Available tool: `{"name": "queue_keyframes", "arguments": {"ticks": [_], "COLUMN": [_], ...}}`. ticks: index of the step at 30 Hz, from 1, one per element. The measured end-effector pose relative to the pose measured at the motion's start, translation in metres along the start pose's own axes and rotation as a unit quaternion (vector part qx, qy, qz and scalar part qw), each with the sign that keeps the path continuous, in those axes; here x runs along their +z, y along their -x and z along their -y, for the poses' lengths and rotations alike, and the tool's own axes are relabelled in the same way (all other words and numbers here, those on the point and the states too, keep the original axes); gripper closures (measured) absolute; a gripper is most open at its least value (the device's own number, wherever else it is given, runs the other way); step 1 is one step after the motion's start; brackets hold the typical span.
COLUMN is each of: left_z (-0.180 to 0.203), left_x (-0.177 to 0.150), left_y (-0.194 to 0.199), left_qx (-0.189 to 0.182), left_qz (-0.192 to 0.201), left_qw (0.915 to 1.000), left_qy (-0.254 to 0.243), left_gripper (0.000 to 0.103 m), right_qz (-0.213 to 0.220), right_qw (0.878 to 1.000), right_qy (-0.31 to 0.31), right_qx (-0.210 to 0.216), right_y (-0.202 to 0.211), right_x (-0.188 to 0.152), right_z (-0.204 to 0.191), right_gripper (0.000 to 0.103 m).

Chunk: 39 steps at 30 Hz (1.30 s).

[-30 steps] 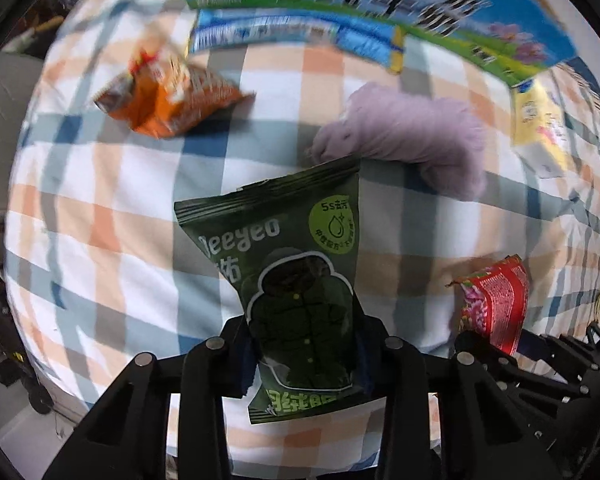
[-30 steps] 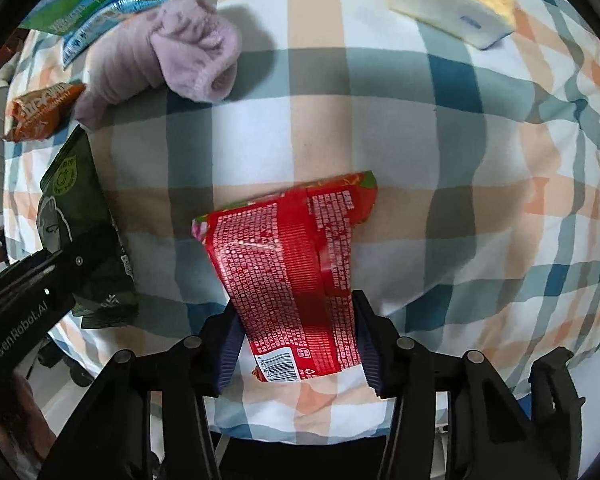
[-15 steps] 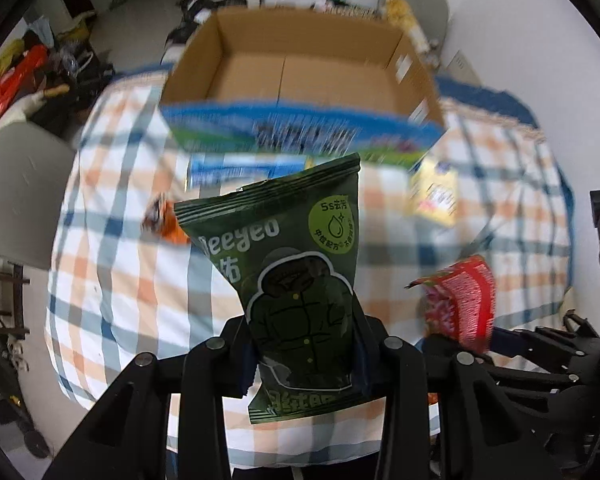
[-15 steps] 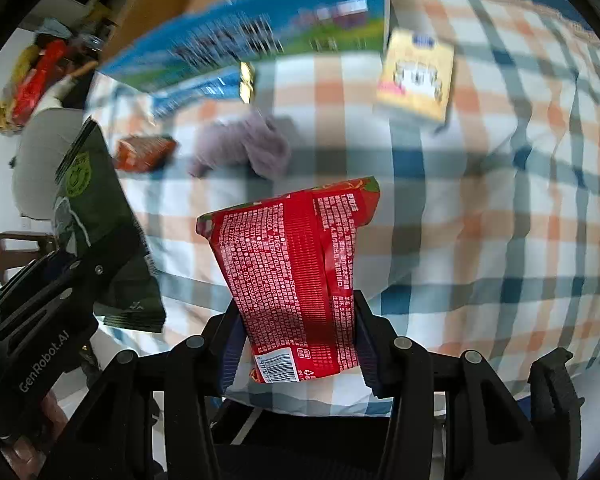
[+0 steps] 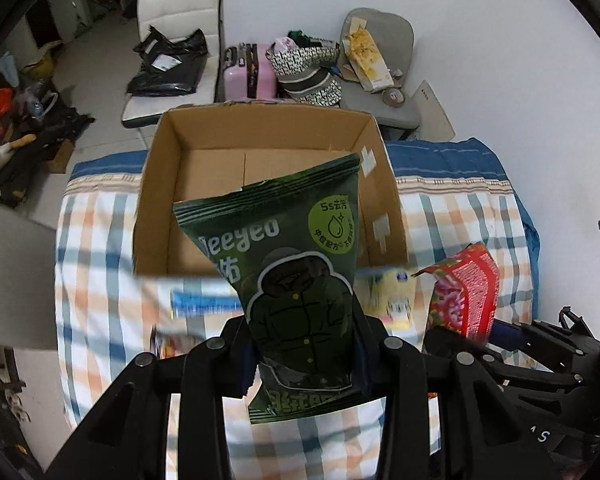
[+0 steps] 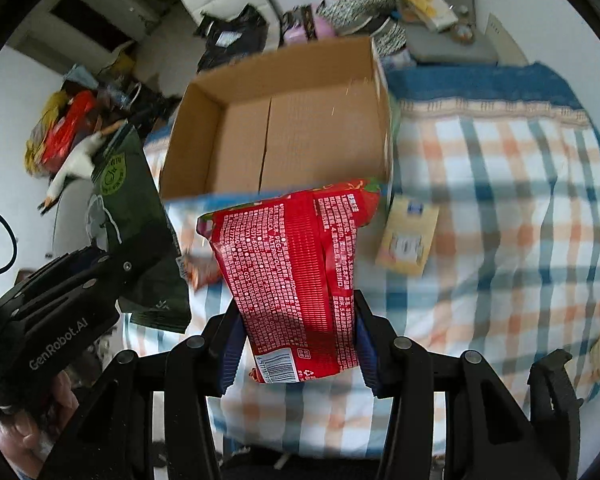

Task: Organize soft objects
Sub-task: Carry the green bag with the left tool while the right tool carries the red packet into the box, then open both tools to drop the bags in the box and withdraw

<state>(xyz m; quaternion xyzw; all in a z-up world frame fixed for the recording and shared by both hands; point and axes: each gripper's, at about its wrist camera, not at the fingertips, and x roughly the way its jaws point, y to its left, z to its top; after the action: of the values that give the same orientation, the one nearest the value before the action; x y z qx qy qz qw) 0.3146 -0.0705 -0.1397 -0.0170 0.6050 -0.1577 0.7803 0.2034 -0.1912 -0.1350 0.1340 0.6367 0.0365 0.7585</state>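
My left gripper point(image 5: 304, 356) is shut on a dark green packet point(image 5: 296, 280), held upright high above the checked table point(image 5: 96, 280). My right gripper point(image 6: 296, 344) is shut on a red packet point(image 6: 296, 272), also lifted. Each view shows the other hand's load: the red packet point(image 5: 464, 292) at the right, the green packet point(image 6: 132, 216) at the left. Beyond both packets an open cardboard box point(image 5: 260, 168) point(image 6: 292, 128) stands with a bare floor inside. A yellow packet point(image 6: 408, 236) lies flat right of the red one.
An orange packet point(image 6: 200, 268) and a blue flap point(image 5: 204, 304) lie below the box, blurred. Chairs, a pink suitcase point(image 5: 244, 76) and bags crowd the floor behind the table. A hand point(image 6: 40, 420) grips the left tool.
Both grippers have risen well above the table with their packets. The view has swung from the tabletop up over the box, whose inside now shows.
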Motion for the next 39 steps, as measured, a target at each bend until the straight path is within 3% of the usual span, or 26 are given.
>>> {"name": "queue_keyframes", "arguments": {"ticks": [8, 18, 29, 39], "left_z": [-0.04, -0.085, -0.079, -0.078], "left_x": [0.099, 0.155, 0.168, 0.167], "left_y": [-0.08, -0.195, -0.248, -0.226], "left_qx": [-0.023, -0.074, -0.088, -0.059], "left_qz": [-0.067, -0.165, -0.2, -0.186], "left_qw": [0.9975, 0.9832, 0.9759, 0.9808], "left_qy": [-0.004, 0.028, 0.001, 0.003], "left_gripper": [0.069, 0.069, 0.068, 0.062], "right_qz": [0.0, -0.034, -0.066, -0.064], "right_qw": [0.999, 0.994, 0.99, 0.989], "right_qy": [-0.038, -0.069, -0.069, -0.055], "right_qx": [-0.032, -0.074, -0.1, -0.118], "right_y": [-0.044, -0.162, -0.232, -0.244], "right_x": [0.114, 0.22, 0.261, 0.28], "right_z": [-0.015, -0.006, 0.009, 0.008], "right_gripper": [0.052, 0.052, 0.052, 0.051]}}
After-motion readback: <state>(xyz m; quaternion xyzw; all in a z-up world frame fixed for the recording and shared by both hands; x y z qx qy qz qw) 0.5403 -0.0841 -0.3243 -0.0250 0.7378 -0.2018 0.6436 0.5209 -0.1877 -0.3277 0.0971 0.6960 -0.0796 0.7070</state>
